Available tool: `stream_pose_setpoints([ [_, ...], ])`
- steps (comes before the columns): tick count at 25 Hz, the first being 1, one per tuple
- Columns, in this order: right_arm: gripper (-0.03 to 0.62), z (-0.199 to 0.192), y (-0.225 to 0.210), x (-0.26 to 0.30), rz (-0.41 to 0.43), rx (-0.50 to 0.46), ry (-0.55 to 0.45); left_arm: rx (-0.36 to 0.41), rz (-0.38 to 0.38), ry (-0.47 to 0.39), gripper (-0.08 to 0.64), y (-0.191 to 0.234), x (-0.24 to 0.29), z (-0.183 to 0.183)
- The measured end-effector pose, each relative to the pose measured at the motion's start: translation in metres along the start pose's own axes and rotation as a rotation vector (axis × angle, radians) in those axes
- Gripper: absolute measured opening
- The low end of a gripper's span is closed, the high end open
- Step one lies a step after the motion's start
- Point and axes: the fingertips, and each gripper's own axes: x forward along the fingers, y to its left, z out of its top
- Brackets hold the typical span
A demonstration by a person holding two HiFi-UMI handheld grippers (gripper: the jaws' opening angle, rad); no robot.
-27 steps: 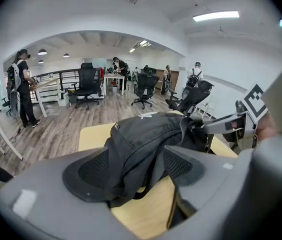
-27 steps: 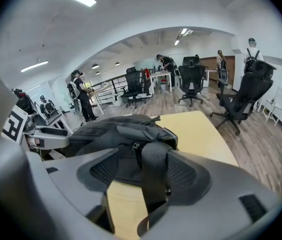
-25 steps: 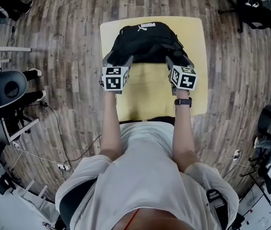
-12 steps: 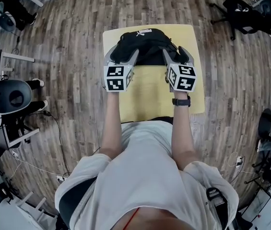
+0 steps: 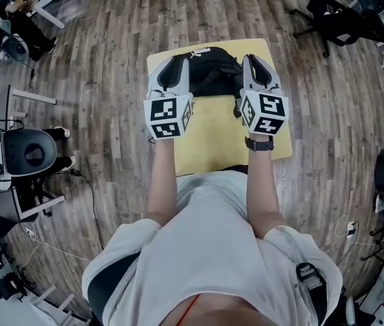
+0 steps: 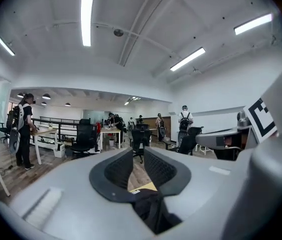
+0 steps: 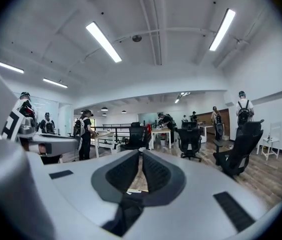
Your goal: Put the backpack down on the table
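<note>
In the head view, the black backpack (image 5: 208,72) is seen between the two grippers, over the far half of the yellow table (image 5: 212,141). The left gripper (image 5: 170,65) is at the bag's left side and the right gripper (image 5: 254,63) is at its right side. So the bag's long side runs from one pair of jaws to the other, and neither gripper is nearer. Whether the bag's bottom touches the table cannot be told from here.

In the left gripper view, the jaws are almost together, with only a thin gap. A black part of the backpack (image 6: 150,211) is pinched low down, at the root of the jaws. A bit of the table (image 6: 143,186) is seen through the gap. The jaws point forward, not down, so the bag hangs under them.

In the right gripper view, the same is seen. The jaws are narrow, with black backpack cloth (image 7: 123,214) pinched at their root.

The table is probably straight below both pairs of jaws, so both sides would need to be lowered together and kept level.
</note>
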Motion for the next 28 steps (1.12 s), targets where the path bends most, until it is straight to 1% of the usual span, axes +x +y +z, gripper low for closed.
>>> stream_pose_setpoints([
  [2, 0.022, 0.001, 0.0, -0.007, -0.001, 0.0, -0.006, 0.006, 0.01, -0.006, 0.058, -0.004, -0.004, 0.005],
  [5, 0.012, 0.003, 0.003, -0.014, -0.011, -0.015, -0.008, 0.002, 0.001, -0.006, 0.024, -0.008, -0.009, 0.006],
  [8, 0.012, 0.008, 0.006, -0.018, -0.018, -0.03, -0.016, -0.006, -0.004, -0.006, 0.012, -0.007, -0.012, 0.006],
  [13, 0.012, 0.012, 0.012, -0.027, -0.015, -0.048, -0.026, -0.022, -0.011, -0.017, 0.011, -0.009, -0.018, 0.006],
  [23, 0.012, 0.012, 0.033, -0.032, 0.002, -0.086, -0.016, -0.053, -0.022, -0.028, 0.011, -0.005, -0.027, 0.004],
  [28, 0.012, 0.011, 0.037, -0.034, 0.0, -0.091, -0.016, -0.059, -0.023, -0.03, 0.011, -0.002, -0.029, 0.002],
])
